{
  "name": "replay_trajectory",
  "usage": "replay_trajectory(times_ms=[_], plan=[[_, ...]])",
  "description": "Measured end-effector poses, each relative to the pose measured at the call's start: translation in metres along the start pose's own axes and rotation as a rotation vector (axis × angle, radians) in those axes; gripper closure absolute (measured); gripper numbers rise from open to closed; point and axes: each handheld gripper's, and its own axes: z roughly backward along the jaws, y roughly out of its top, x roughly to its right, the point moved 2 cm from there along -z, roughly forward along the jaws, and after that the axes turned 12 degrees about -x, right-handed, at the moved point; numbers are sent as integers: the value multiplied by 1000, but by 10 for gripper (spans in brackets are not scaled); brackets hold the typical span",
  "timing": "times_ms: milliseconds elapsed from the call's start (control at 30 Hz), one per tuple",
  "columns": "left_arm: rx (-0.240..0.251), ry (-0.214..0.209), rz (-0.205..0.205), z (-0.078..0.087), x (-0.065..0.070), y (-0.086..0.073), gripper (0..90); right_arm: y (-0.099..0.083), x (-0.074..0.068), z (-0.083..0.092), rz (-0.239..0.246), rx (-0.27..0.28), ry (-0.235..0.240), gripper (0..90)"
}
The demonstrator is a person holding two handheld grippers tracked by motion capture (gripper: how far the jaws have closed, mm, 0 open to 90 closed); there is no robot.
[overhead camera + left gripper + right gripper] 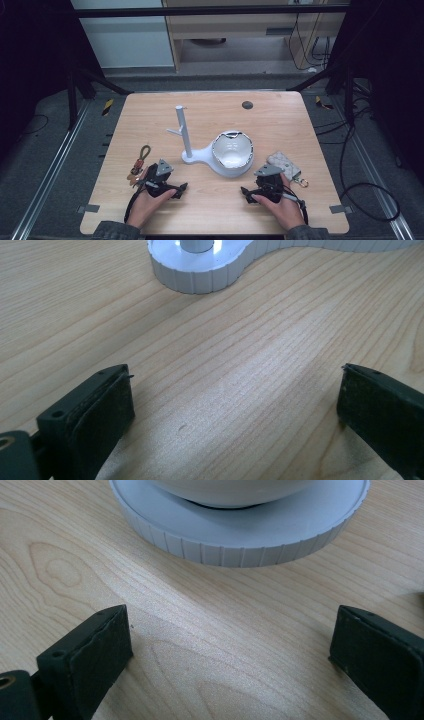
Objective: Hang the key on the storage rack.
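Partly cropped white stand [200, 270], bowl [235, 490] cut off

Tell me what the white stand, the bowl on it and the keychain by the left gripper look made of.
Stand: matte white plastic, likely 3D-printed; its base edge shows fine vertical ridges.
Bowl: probably glazed ceramic; glossy white with reflections.
Keychain: seemingly a woven cord loop with brown leather-like tabs; too small to confirm.

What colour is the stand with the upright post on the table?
The stand is white, post and ribbed base alike; the high view shows it best.
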Motion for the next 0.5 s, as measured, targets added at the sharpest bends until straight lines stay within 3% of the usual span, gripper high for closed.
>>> replay_trajectory(times_ms=[133,267,400,500], plan=[[23,-14,2,3,-2,-1,43,0,0,0,0,0,0,31],[78,1,16,16,-8,-3,46,0,0,0,3,2,-1,31],[63,33,55,27,-22,-6,55,-1,-1,0,0,3,2,31],[17,86,41,41,-33,-3,55,-2,-1,1,6,3,-2,31]])
